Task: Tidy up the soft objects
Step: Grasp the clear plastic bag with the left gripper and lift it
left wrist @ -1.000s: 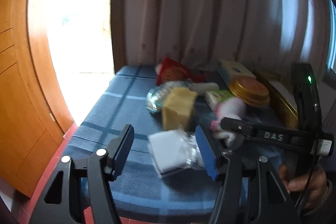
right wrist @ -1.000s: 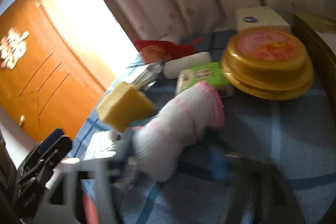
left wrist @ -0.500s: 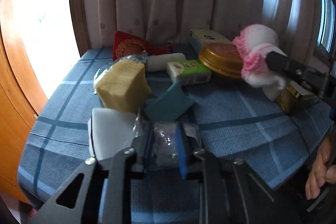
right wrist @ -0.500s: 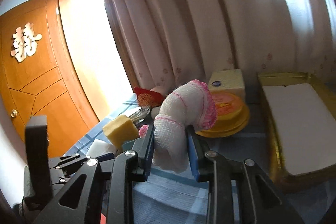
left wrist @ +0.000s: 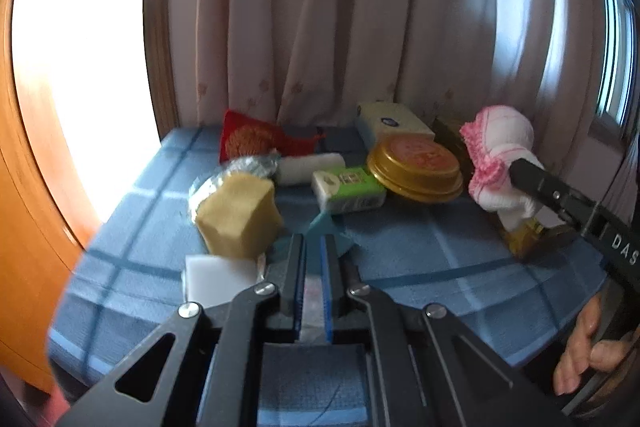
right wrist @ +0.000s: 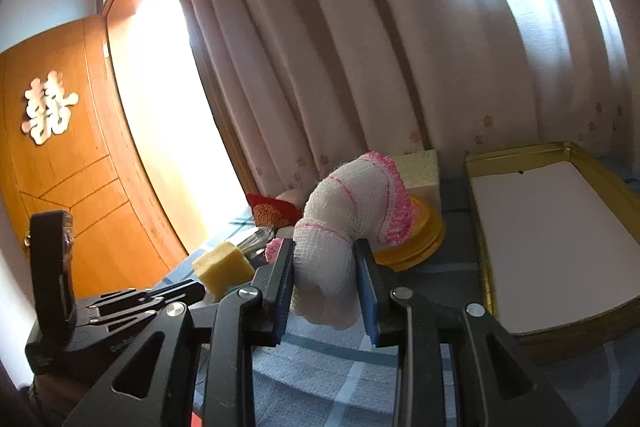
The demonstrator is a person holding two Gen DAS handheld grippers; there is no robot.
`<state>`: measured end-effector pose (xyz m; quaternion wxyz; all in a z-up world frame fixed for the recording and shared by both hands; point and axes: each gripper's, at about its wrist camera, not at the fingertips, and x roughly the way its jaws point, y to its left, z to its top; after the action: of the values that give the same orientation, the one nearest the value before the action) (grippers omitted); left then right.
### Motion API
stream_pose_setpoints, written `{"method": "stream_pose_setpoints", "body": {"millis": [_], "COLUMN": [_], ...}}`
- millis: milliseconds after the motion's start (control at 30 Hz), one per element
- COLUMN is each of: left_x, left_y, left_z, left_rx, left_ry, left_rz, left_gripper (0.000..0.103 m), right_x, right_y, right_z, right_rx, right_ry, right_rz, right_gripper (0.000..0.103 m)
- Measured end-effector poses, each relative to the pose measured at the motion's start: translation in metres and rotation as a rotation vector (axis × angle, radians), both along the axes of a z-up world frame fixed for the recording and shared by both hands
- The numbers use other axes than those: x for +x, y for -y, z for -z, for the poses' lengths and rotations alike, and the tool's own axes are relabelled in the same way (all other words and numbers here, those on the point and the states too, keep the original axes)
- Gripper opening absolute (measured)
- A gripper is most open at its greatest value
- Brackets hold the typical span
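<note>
The left gripper (left wrist: pixel 313 267) has closed within the last second on the clear wrapper of the white foam block (left wrist: pixel 218 277), pinching the plastic almost flat at the near edge of the blue checked table (left wrist: pixel 460 251). The right gripper (right wrist: pixel 326 283) is clamped on the pink-trimmed white cloth roll (right wrist: pixel 352 211), now lifted off the table near the gold tray (right wrist: pixel 560 239) at right. With 2 soft items gripped, both look ready to go to the tray.

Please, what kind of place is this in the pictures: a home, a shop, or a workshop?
Most likely a room in a home. Long pale curtains hang behind a table with a blue checked cloth, an orange wooden door carries a white paper decoration, and household items such as a yellow sponge lie about.
</note>
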<state>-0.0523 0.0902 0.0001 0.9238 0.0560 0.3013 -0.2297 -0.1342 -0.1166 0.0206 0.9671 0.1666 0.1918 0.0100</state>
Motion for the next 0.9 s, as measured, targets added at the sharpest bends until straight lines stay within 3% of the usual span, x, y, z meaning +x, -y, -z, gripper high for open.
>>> {"method": "stream_pose_setpoints", "body": {"millis": [100,167,200,233,367,433,467,533,600,700,767,833,900], "left_x": [-0.001,-0.005,-0.007,-0.007,0.003,0.009,0.010,0.014,0.016,0.011,0.007,0.006,0.006], "left_y": [0.005,0.006,0.005,0.005,0.014,0.021,0.024,0.027,0.029,0.035,0.040,0.042,0.042], "left_z": [0.001,0.006,0.009,0.013,0.028,0.035,0.038,0.043,0.046,0.047,0.047,0.048,0.051], "left_rx": [0.059,0.075,0.076,0.076,0.097,0.111,0.117,0.097,0.058,0.080,0.081,0.094,0.096], "left_ry": [-0.046,-0.082,-0.098,-0.113,-0.146,-0.161,-0.157,-0.188,-0.209,-0.200,-0.217,-0.223,-0.244], "left_rz": [0.025,0.023,0.010,-0.011,-0.066,-0.075,-0.076,-0.052,-0.035,0.023,0.053,0.034,0.019], "left_gripper": [0.009,0.033,0.063,0.084,0.081,0.059,0.055,0.030,0.030,0.030,0.037,0.063,0.080], "right_x": [0.000,-0.002,-0.003,-0.003,-0.001,-0.001,-0.002,-0.004,-0.005,-0.006,-0.006,-0.006,-0.007], "right_y": [0.005,0.005,0.005,0.005,0.007,0.008,0.008,0.011,0.015,0.017,0.018,0.016,0.016], "right_z": [-0.001,0.000,0.001,0.002,0.002,0.004,0.004,0.003,0.003,0.004,0.005,0.005,0.005], "right_rx": [0.012,0.010,0.009,0.011,0.037,0.044,0.044,0.047,0.053,0.069,0.080,0.086,0.083], "right_ry": [-0.006,-0.008,-0.009,-0.009,-0.016,-0.021,-0.021,-0.020,-0.021,-0.028,-0.033,-0.036,-0.031], "right_rz": [-0.012,-0.012,-0.013,-0.015,-0.027,-0.034,-0.033,-0.027,-0.021,-0.013,-0.012,-0.017,-0.017], "right_gripper": [0.032,0.032,0.032,0.032,0.032,0.032,0.032,0.032,0.032,0.032,0.032,0.032,0.032]}}
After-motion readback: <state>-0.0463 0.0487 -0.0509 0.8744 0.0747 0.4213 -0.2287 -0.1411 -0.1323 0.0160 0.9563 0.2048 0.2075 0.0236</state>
